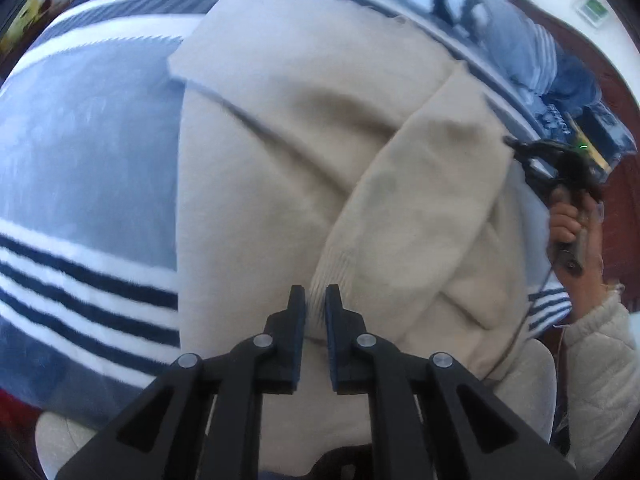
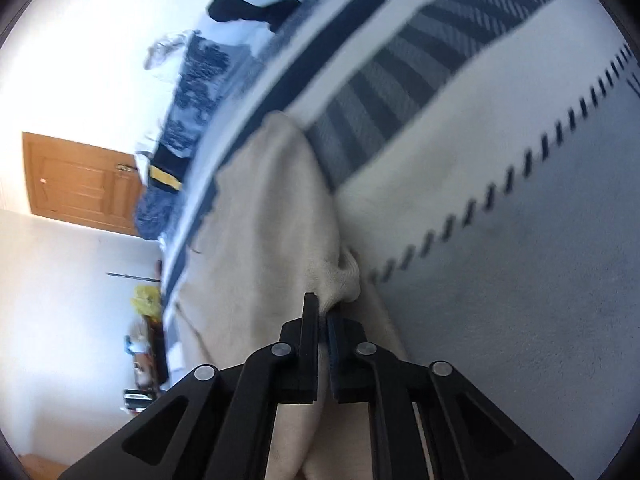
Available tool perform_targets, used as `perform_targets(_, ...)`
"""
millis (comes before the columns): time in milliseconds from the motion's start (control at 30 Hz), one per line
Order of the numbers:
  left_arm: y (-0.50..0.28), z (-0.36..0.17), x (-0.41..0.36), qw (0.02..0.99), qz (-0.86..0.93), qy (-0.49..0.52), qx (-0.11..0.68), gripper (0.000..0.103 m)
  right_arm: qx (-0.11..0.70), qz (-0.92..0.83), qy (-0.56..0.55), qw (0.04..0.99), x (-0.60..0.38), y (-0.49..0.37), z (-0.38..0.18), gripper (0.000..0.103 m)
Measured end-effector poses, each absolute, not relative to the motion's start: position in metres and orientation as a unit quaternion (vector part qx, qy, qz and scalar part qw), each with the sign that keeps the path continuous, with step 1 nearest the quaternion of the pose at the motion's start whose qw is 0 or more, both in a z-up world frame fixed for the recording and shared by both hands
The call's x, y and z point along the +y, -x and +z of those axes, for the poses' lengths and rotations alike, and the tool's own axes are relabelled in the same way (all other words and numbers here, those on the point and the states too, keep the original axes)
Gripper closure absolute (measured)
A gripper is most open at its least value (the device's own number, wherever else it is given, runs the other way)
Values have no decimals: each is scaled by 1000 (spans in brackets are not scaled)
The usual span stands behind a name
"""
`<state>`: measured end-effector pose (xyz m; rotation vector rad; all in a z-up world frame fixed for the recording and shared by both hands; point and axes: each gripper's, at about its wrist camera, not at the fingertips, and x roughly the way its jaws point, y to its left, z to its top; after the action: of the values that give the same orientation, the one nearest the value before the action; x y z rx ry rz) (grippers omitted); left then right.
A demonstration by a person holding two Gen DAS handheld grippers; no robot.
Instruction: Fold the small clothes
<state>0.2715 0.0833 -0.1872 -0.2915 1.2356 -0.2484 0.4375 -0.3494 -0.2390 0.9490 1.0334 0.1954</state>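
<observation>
A cream knit sweater (image 1: 280,152) lies on a blue, white and navy striped blanket (image 1: 80,152). One sleeve (image 1: 420,208) is folded across its body. My left gripper (image 1: 316,296) is shut on the ribbed cuff of that sleeve. In the right wrist view my right gripper (image 2: 323,312) is shut on a bunched edge of the sweater (image 2: 272,216), lifted a little off the blanket (image 2: 520,280). The right gripper also shows in the left wrist view (image 1: 516,146), at the sweater's right edge, held by a hand.
A pile of blue patterned bedding (image 1: 560,80) lies at the far end of the bed. A wooden door (image 2: 80,180) and white walls stand beyond. Clutter with a yellow object (image 2: 146,300) sits against the wall.
</observation>
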Motion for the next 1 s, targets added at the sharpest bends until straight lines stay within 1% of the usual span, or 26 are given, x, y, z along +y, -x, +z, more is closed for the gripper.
perform_targets(33, -272, -176, 82, 808, -120, 129, 562, 89, 468, 96, -451, 754, -352, -435, -243, 95)
perform_targets(67, -275, -161, 76, 819, -124, 115, 549, 84, 460, 101, -467, 749, -356, -432, -246, 90)
perform_targets(100, -282, -142, 67, 832, -128, 94, 531, 70, 453, 103, -475, 747, -359, -428, -247, 84)
perform_targets(133, -287, -131, 61, 840, -131, 84, 521, 59, 448, 104, -477, 749, -361, -427, -246, 73)
perform_targets(167, -298, -114, 48, 850, -141, 67, 503, 57, 440, 109, -479, 752, -364, -427, -244, 71)
perform_targets(200, -308, -105, 37, 853, -151, 60, 496, 55, 435, 113, -481, 753, -365, -428, -244, 71)
perform_targets(267, -341, -91, 3, 852, -172, 44, 492, 54, 428, 119, -494, 747, -370, -430, -248, 71)
perform_targets(400, -412, -91, -65, 844, -194, 1, 499, 54, 406, 143, -513, 743, -371, -434, -254, 72)
perform_targets(467, -446, -100, -106, 841, -205, -22, 500, 54, 393, 154, -518, 744, -373, -431, -258, 75)
perform_targets(567, -520, -123, -156, 826, -208, -41, 522, 54, 386, 166, -547, 724, -382, -438, -266, 75)
perform_targets(667, -575, -141, -192, 820, -194, -46, 536, 54, 389, 167, -557, 715, -386, -440, -274, 75)
perform_targets(700, -594, -150, -204, 814, -196, -45, 545, 54, 391, 170, -568, 704, -388, -438, -280, 76)
perform_targets(733, -607, -156, -214, 811, -195, -46, 550, 54, 392, 173, -582, 691, -389, -438, -287, 83)
perform_targets(767, -618, -161, -221, 811, -189, -51, 552, 54, 395, 174, -593, 680, -390, -438, -292, 86)
perform_targets(833, -641, -174, -235, 808, -173, -62, 560, 54, 396, 178, -605, 667, -392, -436, -296, 86)
perform_targets(867, -647, -178, -238, 806, -168, -59, 564, 55, 396, 178, -607, 666, -393, -435, -295, 84)
perform_targets(900, -656, -184, -242, 801, -168, -55, 572, 57, 398, 178, -605, 667, -392, -432, -293, 84)
perform_targets(933, -662, -191, -246, 792, -170, -58, 583, 66, 397, 179, -603, 668, -392, -431, -290, 83)
perform_targets(967, -666, -198, -250, 782, -173, -67, 595, 71, 397, 179, -599, 672, -390, -429, -288, 81)
perform_targets(1000, -669, -203, -251, 775, -174, -70, 603, 83, 402, 176, -596, 672, -388, -430, -288, 81)
